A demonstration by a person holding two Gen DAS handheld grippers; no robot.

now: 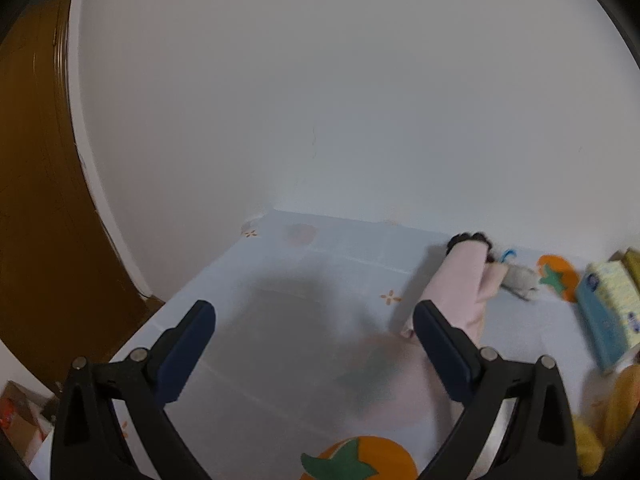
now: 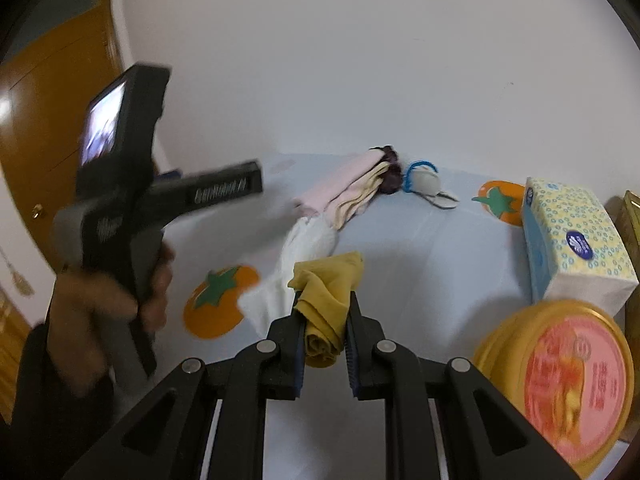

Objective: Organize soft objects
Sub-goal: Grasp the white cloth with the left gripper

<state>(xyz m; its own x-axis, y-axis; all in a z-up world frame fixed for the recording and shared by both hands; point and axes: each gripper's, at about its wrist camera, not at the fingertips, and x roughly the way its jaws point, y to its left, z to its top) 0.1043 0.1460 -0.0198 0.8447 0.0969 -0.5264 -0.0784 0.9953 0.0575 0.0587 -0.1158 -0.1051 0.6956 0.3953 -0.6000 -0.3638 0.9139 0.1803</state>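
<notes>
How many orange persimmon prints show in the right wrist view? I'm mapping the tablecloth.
2. One orange print lies at left, near the hand holding the left gripper; another orange print lies far right beside the tissue pack. Cloths may hide others.

We note a home room: wooden door (image 2: 60,92) at left, persimmon-print tablecloth (image 2: 420,264), tissue pack (image 2: 572,236) at right, plain white wall (image 2: 360,60) beyond.
</notes>
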